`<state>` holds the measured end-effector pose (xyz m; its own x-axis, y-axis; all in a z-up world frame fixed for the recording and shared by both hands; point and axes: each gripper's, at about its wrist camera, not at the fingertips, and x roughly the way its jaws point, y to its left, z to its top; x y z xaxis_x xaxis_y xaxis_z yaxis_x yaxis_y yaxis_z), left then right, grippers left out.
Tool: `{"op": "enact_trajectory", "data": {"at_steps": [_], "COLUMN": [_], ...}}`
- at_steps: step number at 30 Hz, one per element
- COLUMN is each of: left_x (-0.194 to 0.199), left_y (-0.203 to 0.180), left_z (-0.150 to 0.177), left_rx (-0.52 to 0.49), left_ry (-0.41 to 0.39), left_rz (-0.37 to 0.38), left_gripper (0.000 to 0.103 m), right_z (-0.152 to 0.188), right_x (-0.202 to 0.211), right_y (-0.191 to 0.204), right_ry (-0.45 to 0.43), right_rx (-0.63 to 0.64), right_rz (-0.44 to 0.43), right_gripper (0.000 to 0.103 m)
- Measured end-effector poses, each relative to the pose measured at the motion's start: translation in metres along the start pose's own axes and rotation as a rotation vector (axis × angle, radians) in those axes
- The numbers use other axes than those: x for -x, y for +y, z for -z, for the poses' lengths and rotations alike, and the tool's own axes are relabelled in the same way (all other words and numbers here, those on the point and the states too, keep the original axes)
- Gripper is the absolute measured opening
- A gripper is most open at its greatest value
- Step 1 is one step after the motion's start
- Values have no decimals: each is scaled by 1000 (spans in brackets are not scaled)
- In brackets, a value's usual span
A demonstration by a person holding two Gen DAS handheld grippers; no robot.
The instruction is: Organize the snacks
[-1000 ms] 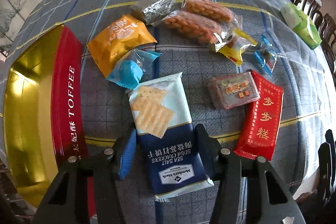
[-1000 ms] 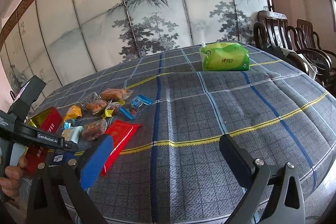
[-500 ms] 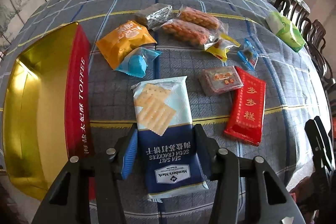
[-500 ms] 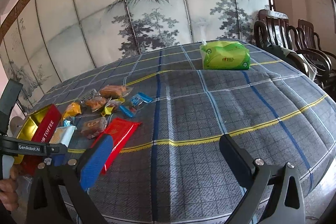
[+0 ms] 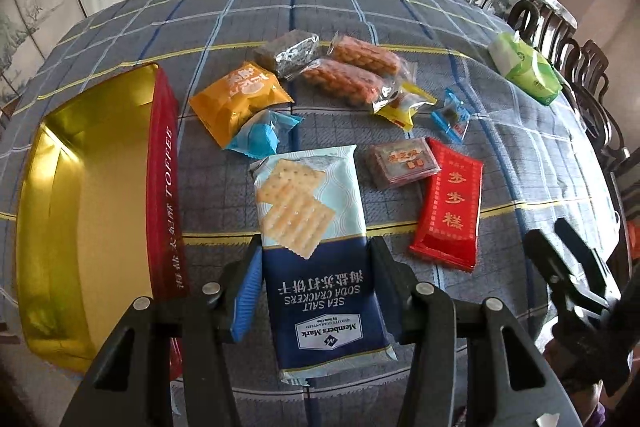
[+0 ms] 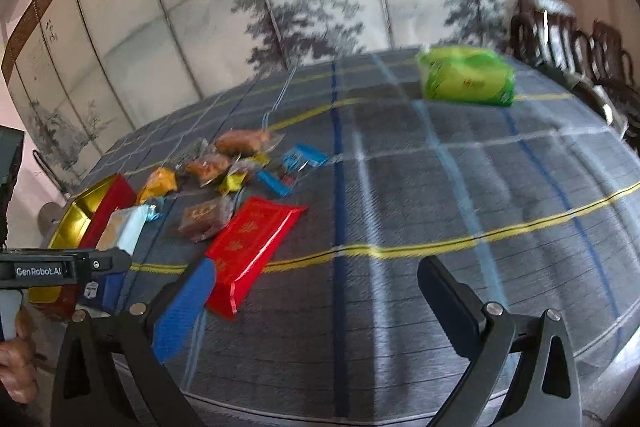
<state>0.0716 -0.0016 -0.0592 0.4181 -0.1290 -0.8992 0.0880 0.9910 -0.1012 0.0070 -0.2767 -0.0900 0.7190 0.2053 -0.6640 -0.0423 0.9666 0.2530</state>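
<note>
My left gripper (image 5: 316,245) is shut on a blue and white pack of sea salt soda crackers (image 5: 312,211), its pads pressing the pack's two long sides near the dark blue end. The pack hangs a little above the checked tablecloth, to the right of an open gold tin with a red wall (image 5: 166,187). In the right wrist view the same pack (image 6: 124,231) shows beside the tin (image 6: 108,203). My right gripper (image 6: 316,267) is open with nothing between its fingers, over the cloth next to a red packet (image 6: 252,247); that view is blurred.
Loose snacks lie beyond the pack: an orange bag (image 5: 236,95), a blue wrapped piece (image 5: 256,139), a silver pack (image 5: 288,53), peanut packs (image 5: 344,79), small candies (image 5: 404,103), a brown cake (image 5: 402,163). A green tissue pack (image 5: 528,73) and dark chairs (image 5: 560,39) are at the far right.
My left gripper has risen and drawn back with the cracker pack in it. The right gripper has tilted down and swung toward the snacks, nearer the red packet.
</note>
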Motion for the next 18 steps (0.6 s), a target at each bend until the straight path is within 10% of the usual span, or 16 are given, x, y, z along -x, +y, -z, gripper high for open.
{"op": "enact_trajectory", "data": {"at_steps": [18], "left_x": [21], "left_y": [22], "left_z": [-4], "left_rx": [45], "left_ry": [-42], "left_rz": [6], "left_gripper": [47], "right_z": [-17], "right_x": [-58], "right_y": [54], "right_ry": [179], "right_rx": [-24], "right_rz": [73], "right_gripper": [103]}}
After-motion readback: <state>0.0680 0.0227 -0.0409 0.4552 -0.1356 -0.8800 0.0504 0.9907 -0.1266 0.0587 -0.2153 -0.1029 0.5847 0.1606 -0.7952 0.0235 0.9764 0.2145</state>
